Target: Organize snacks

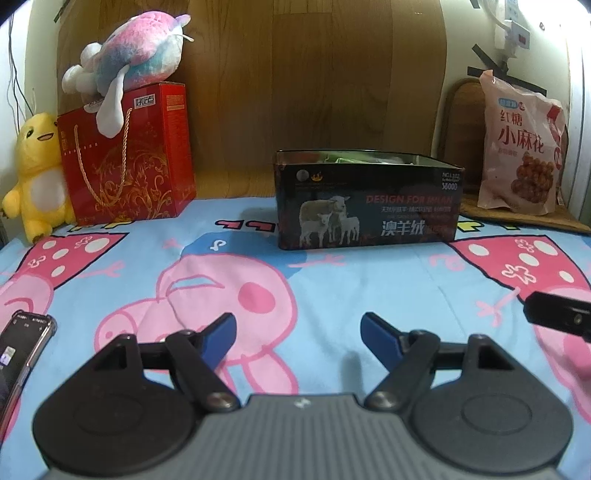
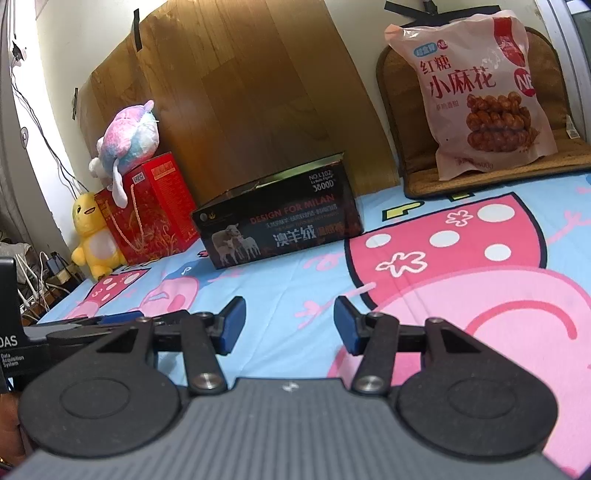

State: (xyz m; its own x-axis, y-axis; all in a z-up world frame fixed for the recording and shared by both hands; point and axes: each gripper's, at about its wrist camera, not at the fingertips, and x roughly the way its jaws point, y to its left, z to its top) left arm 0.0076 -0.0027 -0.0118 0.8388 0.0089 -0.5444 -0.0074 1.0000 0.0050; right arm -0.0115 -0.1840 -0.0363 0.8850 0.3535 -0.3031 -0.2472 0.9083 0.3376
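A home bedroom: a bed under a cartoon-pig sheet [image 1: 303,280], plush toys [image 1: 37,173] against the wall, a red gift bag [image 1: 129,166], charger cables.

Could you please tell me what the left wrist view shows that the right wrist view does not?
Only the left wrist view shows the phone at the left edge, the wall socket and something green inside the dark box. Only the right wrist view shows the cables beside the bed. Both share the box, pink snack bag, red gift bag, yellow plush, pastel plush, and both open, empty grippers: left gripper, right gripper.
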